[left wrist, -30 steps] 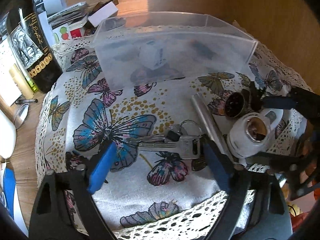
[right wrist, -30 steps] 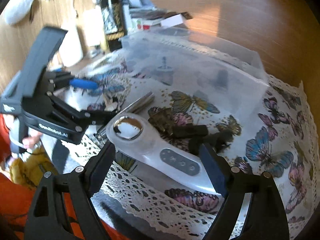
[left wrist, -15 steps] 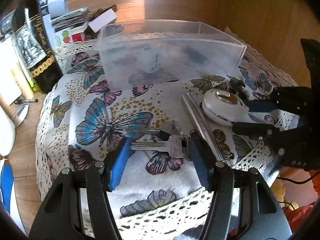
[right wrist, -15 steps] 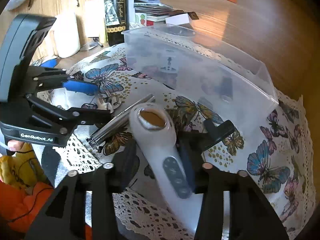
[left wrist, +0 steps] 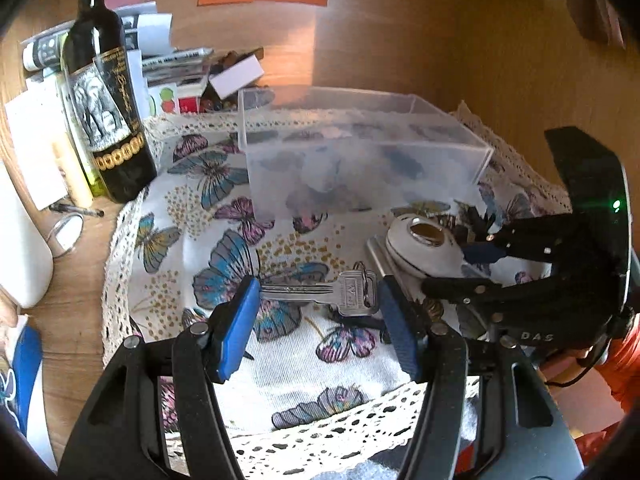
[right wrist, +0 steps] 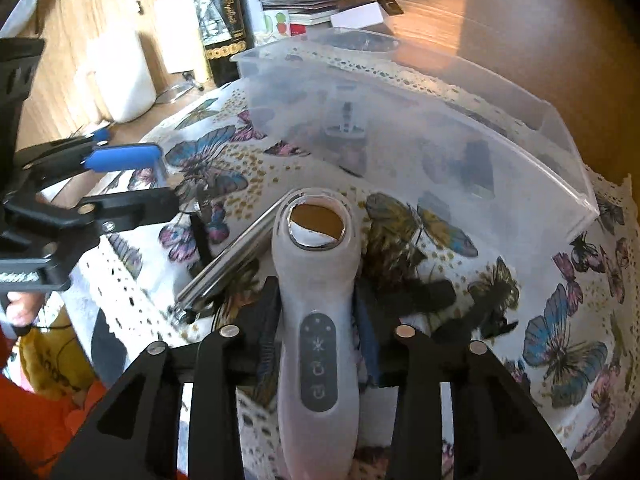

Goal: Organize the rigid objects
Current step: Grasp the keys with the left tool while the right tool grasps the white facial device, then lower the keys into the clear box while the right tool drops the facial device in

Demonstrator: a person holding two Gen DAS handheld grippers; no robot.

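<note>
The left gripper (left wrist: 318, 316) is clamped end to end on a silver key (left wrist: 320, 291) — blade tip against one blue pad, bow and ring against the other. The right gripper (right wrist: 316, 330) grips the handle of a white handheld device (right wrist: 318, 320), its round metal head (right wrist: 317, 229) jutting ahead of the jaws. Beyond both, on the butterfly tablecloth (left wrist: 180, 240), stands a clear plastic bin (left wrist: 360, 156) — a metal tube (right wrist: 240, 250) lies just left of the device.
</note>
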